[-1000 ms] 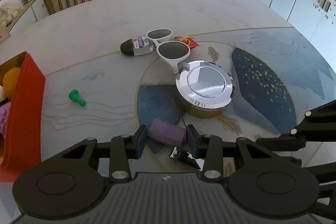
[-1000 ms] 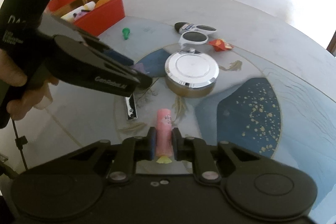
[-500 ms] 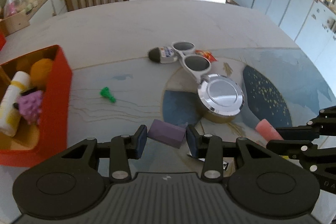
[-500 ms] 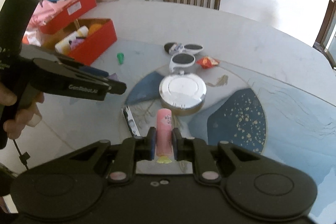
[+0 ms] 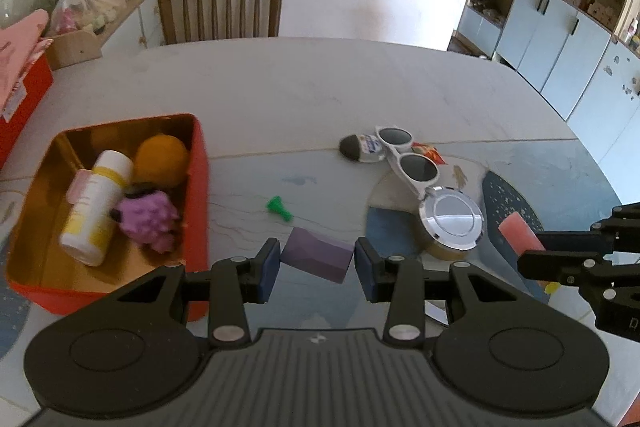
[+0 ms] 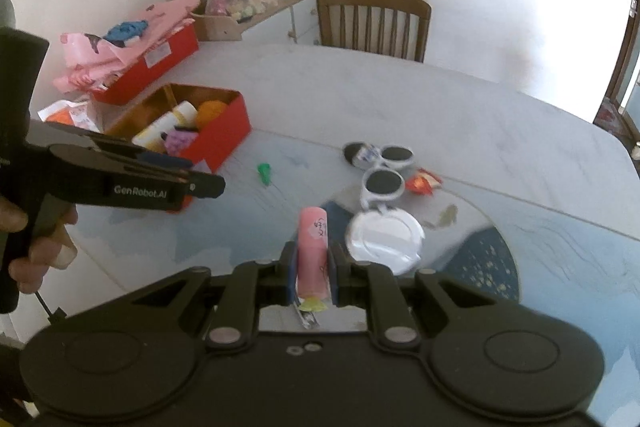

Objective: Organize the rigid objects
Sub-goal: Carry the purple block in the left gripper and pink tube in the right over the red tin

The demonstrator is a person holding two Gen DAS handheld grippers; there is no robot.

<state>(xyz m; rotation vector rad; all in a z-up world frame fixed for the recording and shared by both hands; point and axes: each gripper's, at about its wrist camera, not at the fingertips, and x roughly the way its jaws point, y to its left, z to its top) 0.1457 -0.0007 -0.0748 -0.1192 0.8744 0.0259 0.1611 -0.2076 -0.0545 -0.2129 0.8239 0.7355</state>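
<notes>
The left gripper (image 5: 315, 269) clamps a matte purple block (image 5: 317, 259), tilted; the right gripper (image 6: 313, 277) pinches a pink tube (image 6: 313, 255). The red box (image 5: 199, 183) lies open ahead-left.

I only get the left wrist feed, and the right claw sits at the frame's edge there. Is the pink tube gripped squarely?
Observer: Yes. The right wrist view shows the pink tube between both pads of the right claw, pointing straight forward along the fingers.
Operator: Any label I should keep facing up?
Observer: Dark handwriting is on the tube's top face, near its far end, clear of the pads.
</notes>
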